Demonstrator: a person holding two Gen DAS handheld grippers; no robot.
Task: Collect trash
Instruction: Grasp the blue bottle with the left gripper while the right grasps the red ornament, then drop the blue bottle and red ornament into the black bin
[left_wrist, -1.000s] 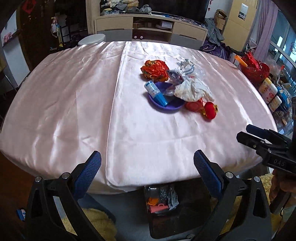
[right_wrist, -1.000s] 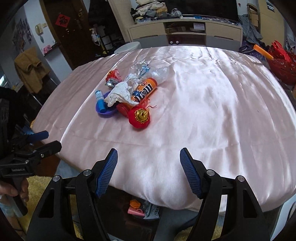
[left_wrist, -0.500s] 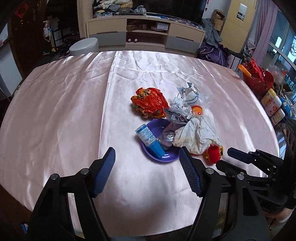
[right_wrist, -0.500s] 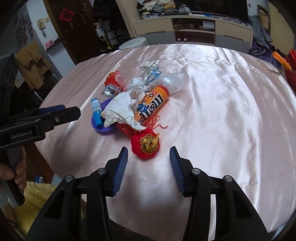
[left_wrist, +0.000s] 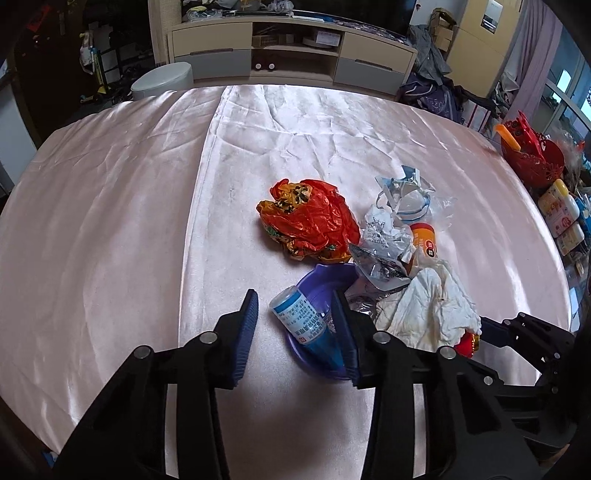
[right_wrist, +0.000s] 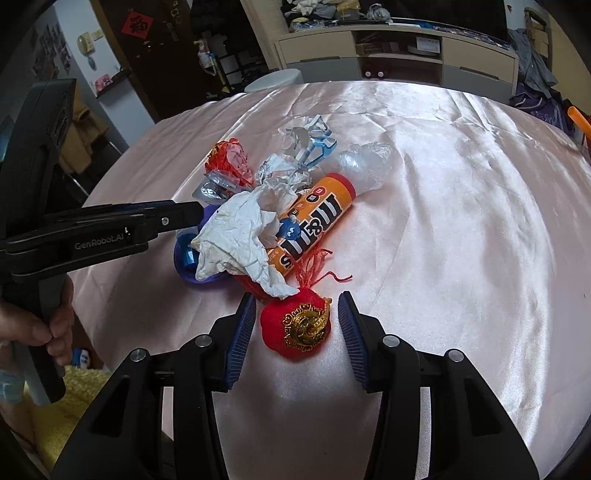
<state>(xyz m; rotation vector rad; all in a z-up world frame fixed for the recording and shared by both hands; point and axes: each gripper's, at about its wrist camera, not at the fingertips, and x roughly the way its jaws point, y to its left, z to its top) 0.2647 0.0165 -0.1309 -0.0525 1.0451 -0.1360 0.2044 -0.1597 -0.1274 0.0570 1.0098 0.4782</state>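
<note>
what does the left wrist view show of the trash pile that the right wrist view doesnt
Only the left wrist view shows the blue tube clearly, lying in the purple bowl between the closing left gripper jaws, untouched.

Only the right wrist view shows the whole red ornament between the closing right gripper jaws, and the candy tube's length.

Both show the white tissue and the pink tablecloth.

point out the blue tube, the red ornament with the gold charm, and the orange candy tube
blue tube (left_wrist: 303, 317): left wrist view, on its printed label.
red ornament (right_wrist: 275, 325): right wrist view, on its red fabric.
orange candy tube (right_wrist: 321, 210): right wrist view, on its lettered side.
</note>
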